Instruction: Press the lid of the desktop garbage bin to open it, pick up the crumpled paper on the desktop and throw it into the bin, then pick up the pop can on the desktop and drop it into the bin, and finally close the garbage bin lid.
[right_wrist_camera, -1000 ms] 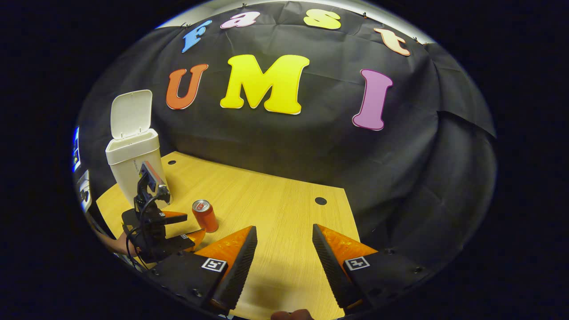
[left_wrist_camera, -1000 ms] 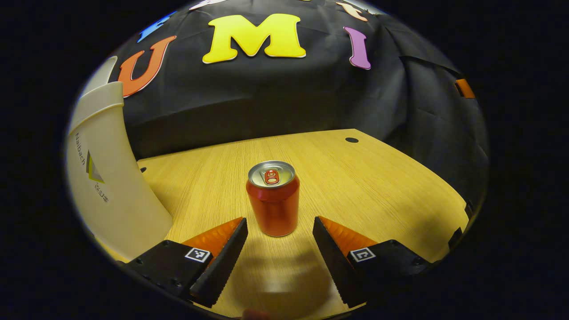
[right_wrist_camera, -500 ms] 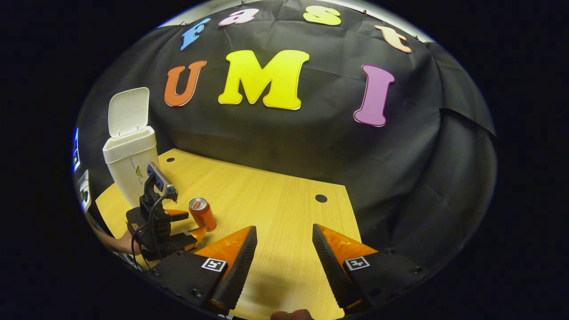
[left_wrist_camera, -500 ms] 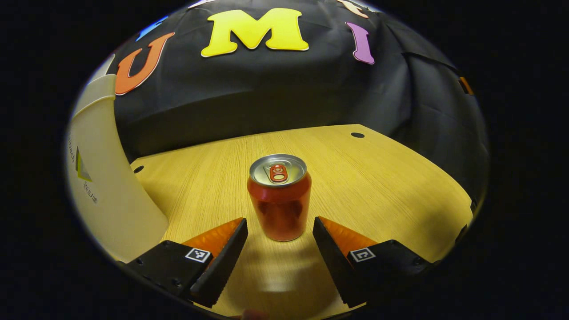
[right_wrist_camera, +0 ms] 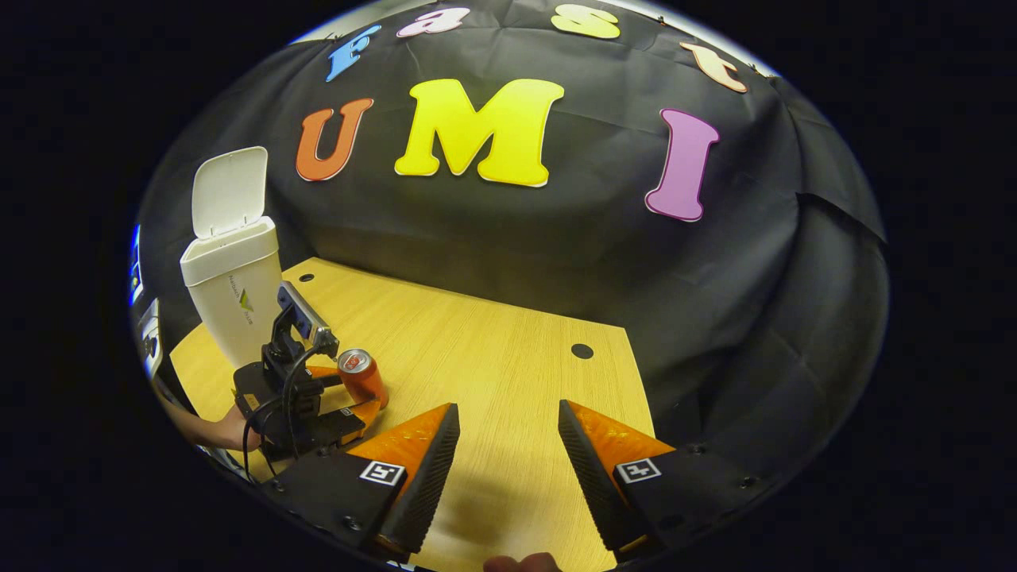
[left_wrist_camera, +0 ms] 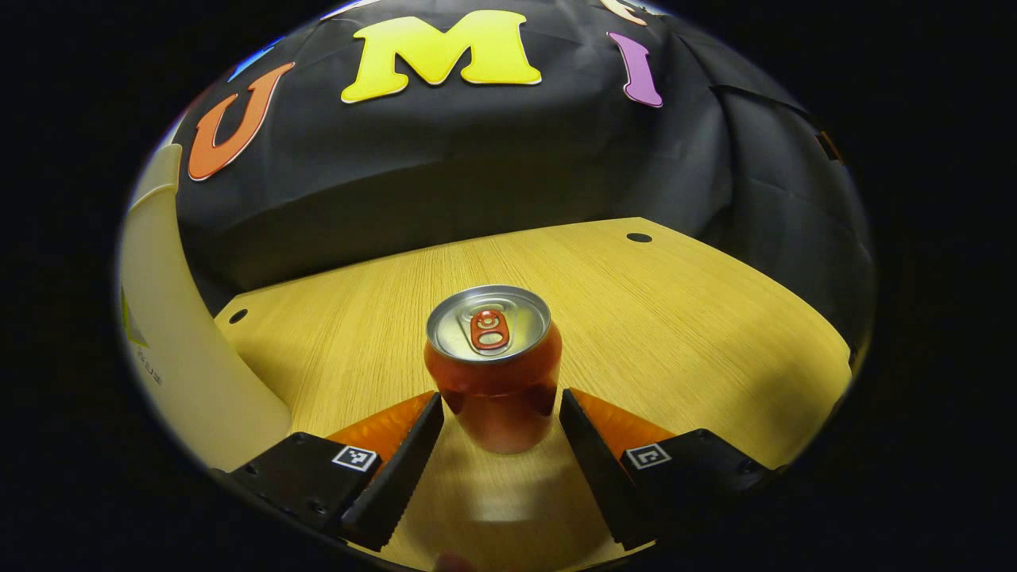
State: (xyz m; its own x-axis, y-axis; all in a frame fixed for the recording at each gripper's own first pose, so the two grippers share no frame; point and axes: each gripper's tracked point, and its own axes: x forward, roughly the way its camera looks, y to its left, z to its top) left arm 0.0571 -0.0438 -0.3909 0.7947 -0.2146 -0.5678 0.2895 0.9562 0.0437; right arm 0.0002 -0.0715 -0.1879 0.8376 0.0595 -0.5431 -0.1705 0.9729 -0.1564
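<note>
A red pop can (left_wrist_camera: 493,373) stands upright on the wooden table (left_wrist_camera: 675,318). My left gripper (left_wrist_camera: 499,397) is open, and the can's lower body sits between its two fingertips, a finger on each side. In the right gripper view the same can (right_wrist_camera: 361,375) shows far left with the left gripper (right_wrist_camera: 349,393) around it. The white garbage bin (right_wrist_camera: 234,294) stands behind them, its lid (right_wrist_camera: 229,191) tipped up open. Over the table's front part my right gripper (right_wrist_camera: 507,409) is open and holds nothing.
The bin's wall (left_wrist_camera: 175,357) rises close on the left in the left gripper view. A hand (right_wrist_camera: 214,433) holds the left gripper at the table's left edge. Small round holes (right_wrist_camera: 581,350) mark the tabletop. Black cloth closes off the back.
My left gripper has moved forward, so the can now sits between its fingertips instead of ahead of them. The jaws' gap is unchanged. The right gripper has barely shifted.
</note>
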